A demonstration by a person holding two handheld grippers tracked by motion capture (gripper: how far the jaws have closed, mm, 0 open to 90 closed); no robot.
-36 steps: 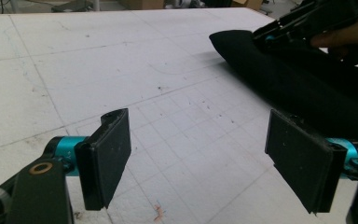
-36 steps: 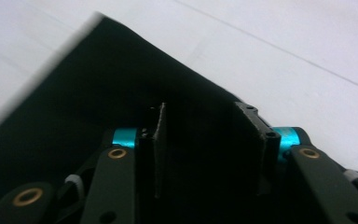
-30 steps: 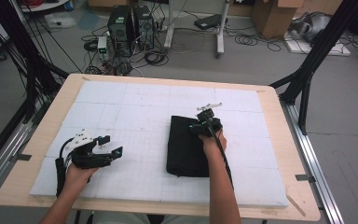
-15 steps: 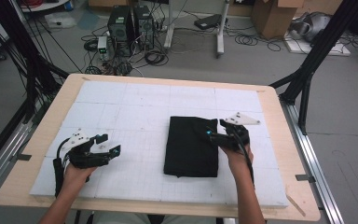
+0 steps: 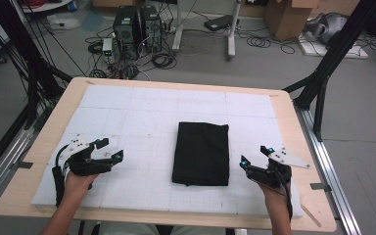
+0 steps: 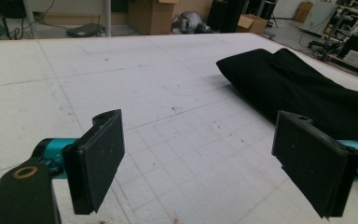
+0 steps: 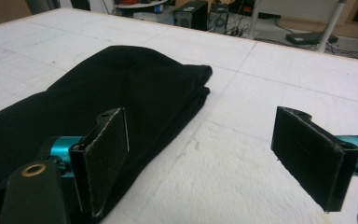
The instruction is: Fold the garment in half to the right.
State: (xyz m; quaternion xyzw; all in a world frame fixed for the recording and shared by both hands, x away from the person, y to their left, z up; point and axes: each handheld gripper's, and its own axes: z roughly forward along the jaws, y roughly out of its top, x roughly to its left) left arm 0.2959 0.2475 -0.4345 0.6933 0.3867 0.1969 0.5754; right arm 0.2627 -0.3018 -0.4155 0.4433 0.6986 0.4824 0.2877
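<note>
We note the right gripper (image 5: 256,157) with its jaws spread wide; they have just been opening, and nothing lies between the pads. In the right gripper view the two black pads (image 7: 103,158) stand well apart over bare white mat, with the folded black cloth (image 7: 98,102) just beside the left-hand pad; whether that pad brushes the cloth edge we cannot tell from this angle. The left gripper (image 5: 111,149) is likewise wide, its jaws having just eased a little further apart, and empty: in the left gripper view its pads (image 6: 100,156) frame only the gridded mat, the cloth (image 6: 303,88) lying beyond them toward the right.

From the high view, the cloth (image 5: 200,152) sits as a neat upright rectangle slightly right of the middle of the white foam mat (image 5: 142,107), which covers the wooden table (image 5: 293,122). The right gripper rests near the cloth's lower right corner, apart from it; the left gripper is well apart from it, toward the table's left edge.

Against the earlier frames: a second ago the right gripper sat over the cloth's upper right part; it has since swung off to the right and toward the near edge. The cloth now lies flat, clear of any grip. The left hand has kept its place.
</note>
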